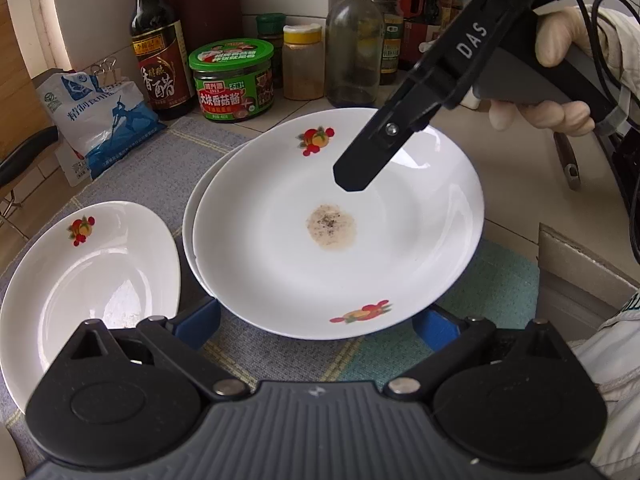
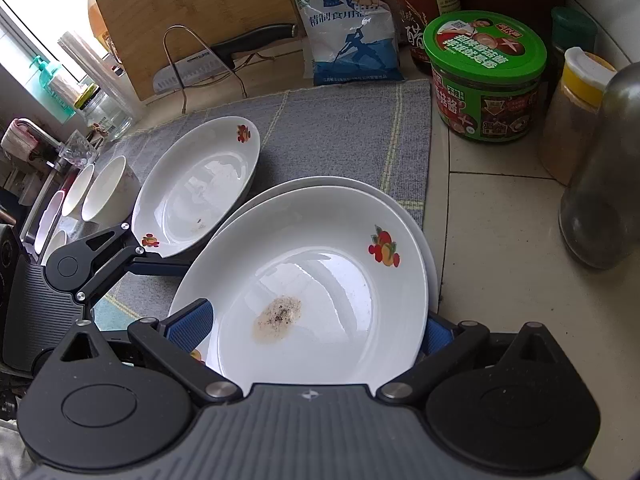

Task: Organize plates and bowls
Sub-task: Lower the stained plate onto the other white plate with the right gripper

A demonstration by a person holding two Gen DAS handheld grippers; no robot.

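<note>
A white fruit-print plate [image 1: 336, 240] [image 2: 320, 280] with a brown stain at its centre lies slightly offset on a second white plate [image 1: 190, 224] [image 2: 416, 216]. My left gripper [image 1: 318, 326] is open, and the stack's near rim covers the tips of its blue fingers [image 1: 200, 324]. My right gripper [image 2: 314, 328] is open around the top plate's rim, with one finger [image 2: 192, 324] over the plate and the other [image 2: 436, 332] behind it. In the left wrist view its upper finger [image 1: 356, 172] hangs over the plate, held by a gloved hand [image 1: 560, 48]. A third plate [image 1: 88, 272] [image 2: 196, 184] sits to the left.
A grey mat [image 2: 340, 128] lies under the plates. Behind stand a green-lidded jar [image 1: 232, 80], a vinegar bottle [image 1: 160, 40], a salt bag [image 1: 104, 120], a spice shaker [image 1: 302, 64] and a glass bottle [image 1: 354, 40]. White bowls [image 2: 108, 188], a knife [image 2: 248, 44] and a cutting board [image 2: 200, 12] are further left.
</note>
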